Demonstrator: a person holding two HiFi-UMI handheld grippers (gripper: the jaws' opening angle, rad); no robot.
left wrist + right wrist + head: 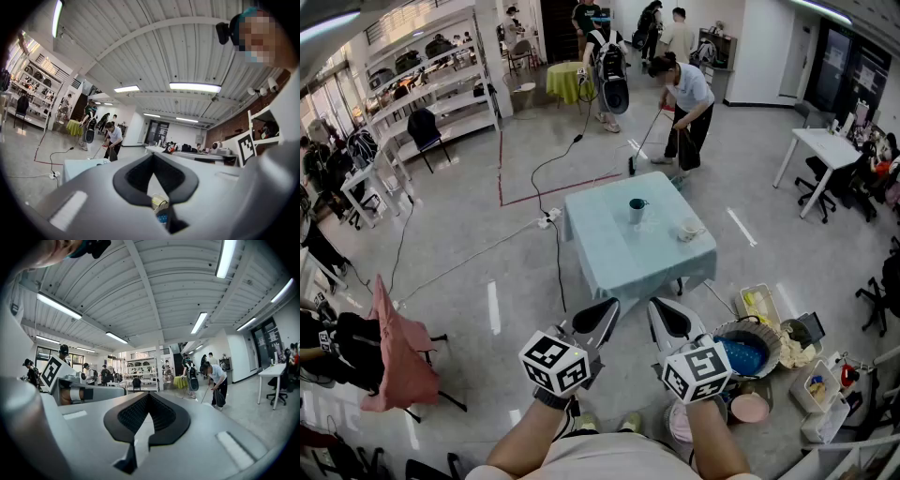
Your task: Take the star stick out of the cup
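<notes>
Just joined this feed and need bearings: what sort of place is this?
Probably a big open lab or workshop hall: gear shelves, a desk with office chairs, cables across the floor.

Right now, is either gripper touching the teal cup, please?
No; left gripper and right gripper are short of the table bearing the teal cup.

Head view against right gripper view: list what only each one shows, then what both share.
Only the head view: the blue-clothed table with the cup standing on it. Only the right gripper view: the right gripper seen along its jaws, showing the ribbed black pads, jaws together with nothing between them. Both: the person sweeping, the yellow-green table and the shelves.
</notes>
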